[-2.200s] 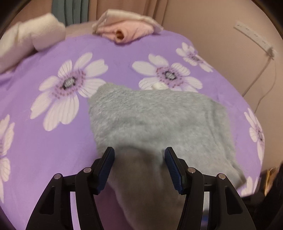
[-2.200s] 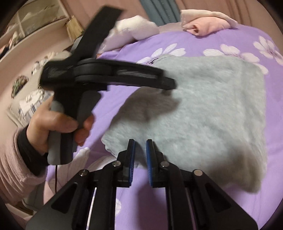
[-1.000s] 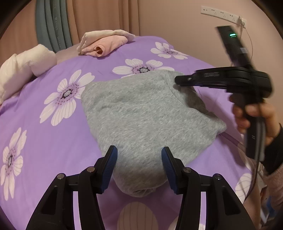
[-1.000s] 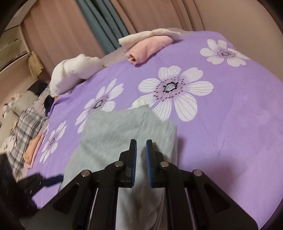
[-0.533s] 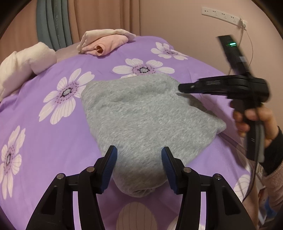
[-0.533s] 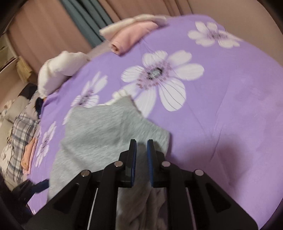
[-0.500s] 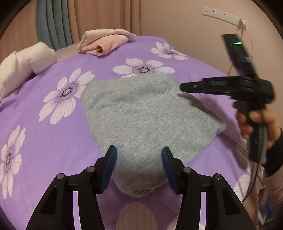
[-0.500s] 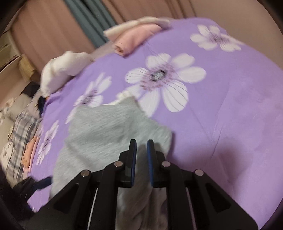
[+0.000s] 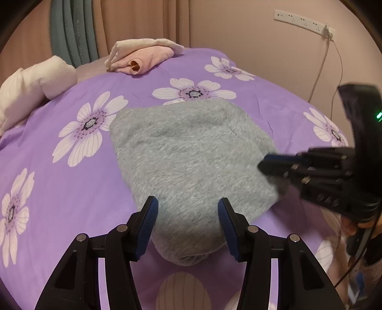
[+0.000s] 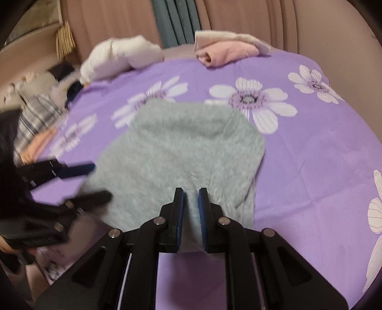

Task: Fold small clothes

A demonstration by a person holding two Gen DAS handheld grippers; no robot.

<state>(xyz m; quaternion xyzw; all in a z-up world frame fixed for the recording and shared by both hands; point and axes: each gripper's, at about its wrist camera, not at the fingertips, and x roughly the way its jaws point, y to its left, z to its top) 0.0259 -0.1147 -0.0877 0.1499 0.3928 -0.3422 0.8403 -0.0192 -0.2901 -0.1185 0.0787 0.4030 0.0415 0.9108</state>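
A grey knit garment (image 9: 191,147) lies folded into a compact shape on the purple flowered bedspread (image 9: 59,190). My left gripper (image 9: 187,202) hovers open over its near end, and the cloth shows between the spread fingers without being pinched. In the right wrist view the same garment (image 10: 186,147) fills the middle, with the left gripper (image 10: 100,181) at its left side. My right gripper (image 10: 191,190) is shut just over the garment's near edge. From the left wrist view its blurred tip (image 9: 262,164) sits at the garment's right edge. No cloth is lifted.
Folded pink and cream clothes (image 9: 143,59) rest at the bed's far end beside a white bundle (image 9: 31,83). Plaid and other clothes (image 10: 35,114) are heaped off the bed's left side. A power strip (image 9: 303,21) with a cable hangs on the right wall.
The right gripper swung from the garment's far right corner down to its near right edge and rolled. The garment's top now lies flat. The left gripper stayed put.
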